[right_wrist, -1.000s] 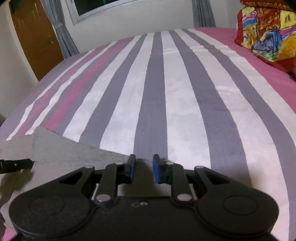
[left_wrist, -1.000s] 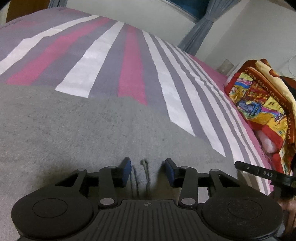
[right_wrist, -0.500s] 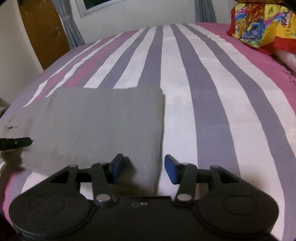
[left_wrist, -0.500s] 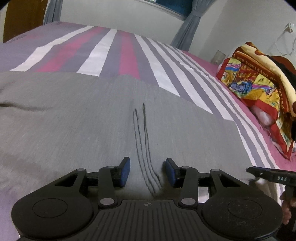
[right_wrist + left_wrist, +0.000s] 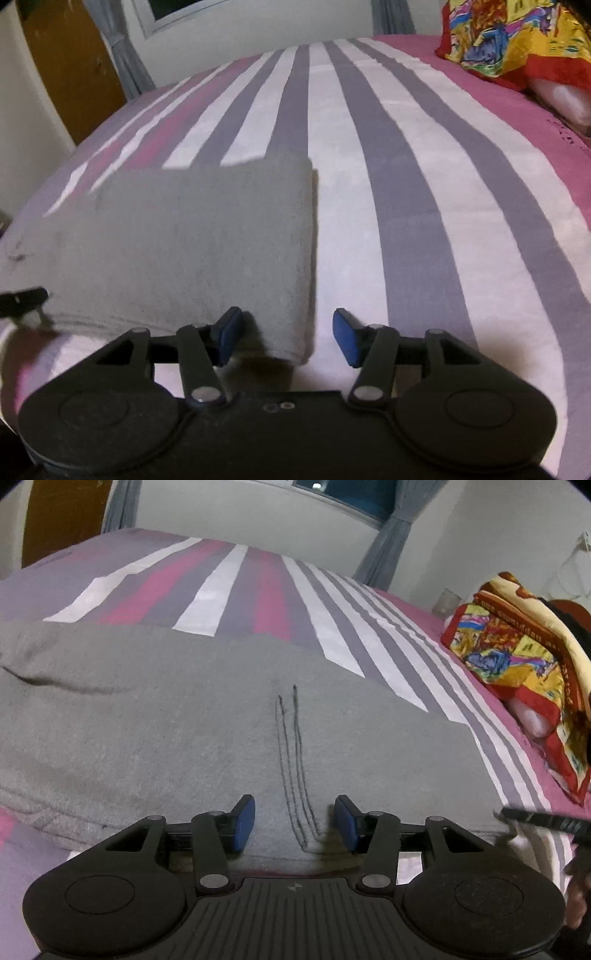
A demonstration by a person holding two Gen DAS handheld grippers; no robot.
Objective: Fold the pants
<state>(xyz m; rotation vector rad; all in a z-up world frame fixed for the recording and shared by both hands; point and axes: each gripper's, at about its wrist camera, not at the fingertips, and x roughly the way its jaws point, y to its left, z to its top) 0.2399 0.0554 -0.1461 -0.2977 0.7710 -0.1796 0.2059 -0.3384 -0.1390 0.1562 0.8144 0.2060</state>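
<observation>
The grey pants (image 5: 184, 738) lie folded flat on the striped bed, with dark stitched lines (image 5: 291, 757) running toward me. My left gripper (image 5: 293, 806) straddles their near edge; its jaws are opening and the blue pads stand clear of the cloth. In the right wrist view the pants (image 5: 203, 240) form a neat rectangle with a straight right edge. My right gripper (image 5: 286, 325) sits over their near right corner, jaws opening, pads not pressing. Each view catches the other gripper's black tip: the right one (image 5: 543, 818) and the left one (image 5: 22, 295).
The bed sheet (image 5: 406, 184) has grey, white and pink stripes and stretches far beyond the pants. A bright red and yellow blanket (image 5: 517, 664) is heaped at the right side. A brown door (image 5: 66, 74), curtains and a window stand behind.
Both grippers drew back toward the near edge, bringing the grey cloth over into a fold. The right gripper's jaws opened and let go of the pants; the left gripper's jaws widened.
</observation>
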